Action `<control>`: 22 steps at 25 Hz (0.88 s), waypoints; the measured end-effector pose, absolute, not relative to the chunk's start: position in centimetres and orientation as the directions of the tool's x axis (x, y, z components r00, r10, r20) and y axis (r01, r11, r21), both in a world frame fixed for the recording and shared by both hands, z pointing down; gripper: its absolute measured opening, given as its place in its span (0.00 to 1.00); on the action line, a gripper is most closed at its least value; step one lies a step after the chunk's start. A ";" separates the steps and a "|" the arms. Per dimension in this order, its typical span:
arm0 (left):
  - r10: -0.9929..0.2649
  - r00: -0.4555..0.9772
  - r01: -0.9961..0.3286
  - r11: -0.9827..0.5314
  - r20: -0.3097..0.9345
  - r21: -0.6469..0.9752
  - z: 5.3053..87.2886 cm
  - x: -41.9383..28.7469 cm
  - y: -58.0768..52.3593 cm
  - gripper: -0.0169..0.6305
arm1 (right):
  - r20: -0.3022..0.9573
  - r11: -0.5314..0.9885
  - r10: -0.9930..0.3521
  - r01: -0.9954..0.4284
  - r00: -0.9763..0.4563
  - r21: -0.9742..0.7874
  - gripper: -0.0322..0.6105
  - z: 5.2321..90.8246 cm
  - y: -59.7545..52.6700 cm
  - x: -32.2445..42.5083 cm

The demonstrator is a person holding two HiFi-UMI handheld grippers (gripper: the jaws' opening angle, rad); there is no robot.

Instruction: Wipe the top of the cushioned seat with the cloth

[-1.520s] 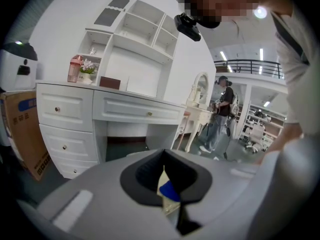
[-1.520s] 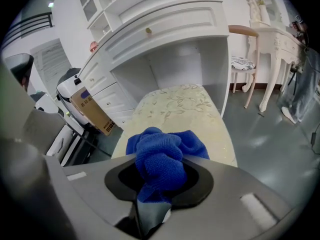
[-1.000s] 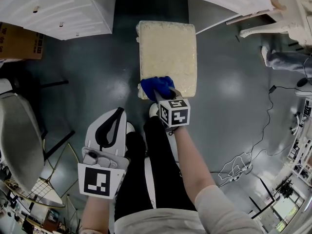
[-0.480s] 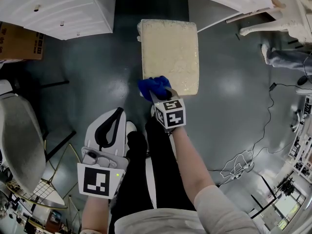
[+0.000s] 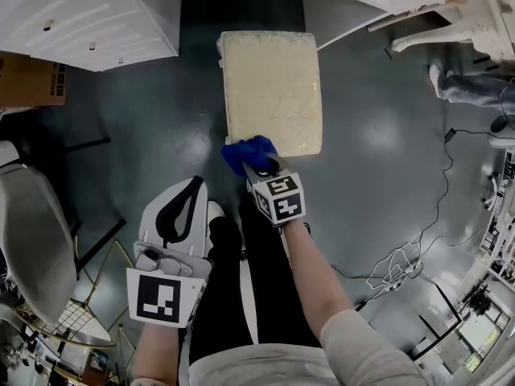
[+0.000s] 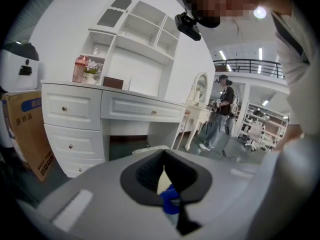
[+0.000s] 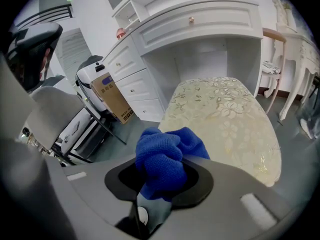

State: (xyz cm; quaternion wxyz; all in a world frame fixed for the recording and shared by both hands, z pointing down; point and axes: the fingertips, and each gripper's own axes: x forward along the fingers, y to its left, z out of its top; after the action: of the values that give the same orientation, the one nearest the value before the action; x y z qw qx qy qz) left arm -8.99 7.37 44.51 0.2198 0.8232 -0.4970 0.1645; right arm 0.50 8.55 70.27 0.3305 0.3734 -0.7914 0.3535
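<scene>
Dark grey floor fills the head view, with a white desk [image 5: 80, 14] along 12 o'clock and a box [image 5: 28, 79] at 10. Centre frame, toward 12, is the seat [image 5: 272, 79], its cream top facing up and its long axis running away from the person. At the seat's 7 o'clock corner sits the blue cloth [image 5: 248, 153], bunched and partly overhanging the edge. It is clamped in the right tool [image 5: 257, 166]. At 7 o'clock of the frame is the left tool [image 5: 187, 199], well apart from the seat and beside the person's legs [image 5: 241, 296].

Left gripper view: jaws drawn together to a thin slit, with nothing between them. A sliver of seat and a scrap of cloth show through the slit, beyond the tool. Desk drawers stand behind.

Right gripper view: jaws closed on the cloth wad, which bulges out ahead of them. The seat top spreads from 12 to 3 o'clock, floral-patterned, with no streaks or dirt visible.

Progress, as a judgement: the cloth is at the near corner, so this looks like the end of a pass. Coverage cannot be read from the fabric. The far end and the 3 o'clock side may need further strokes.
</scene>
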 end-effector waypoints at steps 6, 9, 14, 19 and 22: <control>-0.737 0.461 -0.885 -0.426 0.494 0.189 44.8 -7.6 6.7 0.03 | 0.780 0.527 -0.337 -0.792 -0.528 -0.308 0.24 70.3 8.3 1.5; -0.732 0.467 -0.881 -0.433 0.496 0.190 44.9 -6.7 6.4 0.03 | 0.780 0.518 -0.344 -0.798 -0.523 -0.307 0.24 70.3 8.1 3.4; -0.725 0.479 -0.874 -0.446 0.495 0.193 44.9 -4.9 5.8 0.03 | 0.785 0.468 -0.366 -0.828 -0.500 -0.310 0.24 70.5 7.6 7.4; -0.717 0.488 -0.868 -0.458 0.498 0.192 44.9 -3.3 5.2 0.03 | 0.793 0.435 -0.380 -0.848 -0.477 -0.302 0.24 70.6 7.1 11.3; -0.711 0.493 -0.865 -0.465 0.502 0.189 45.0 -2.4 5.0 0.03 | 0.797 0.411 -0.389 -0.861 -0.462 -0.299 0.24 70.7 6.8 13.6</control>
State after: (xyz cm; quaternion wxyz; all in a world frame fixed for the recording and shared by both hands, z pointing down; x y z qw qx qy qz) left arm -2.39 4.98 44.96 0.2139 0.8370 -0.4707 0.1795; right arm 13.63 6.84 70.70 0.3256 0.4038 -0.7742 0.3628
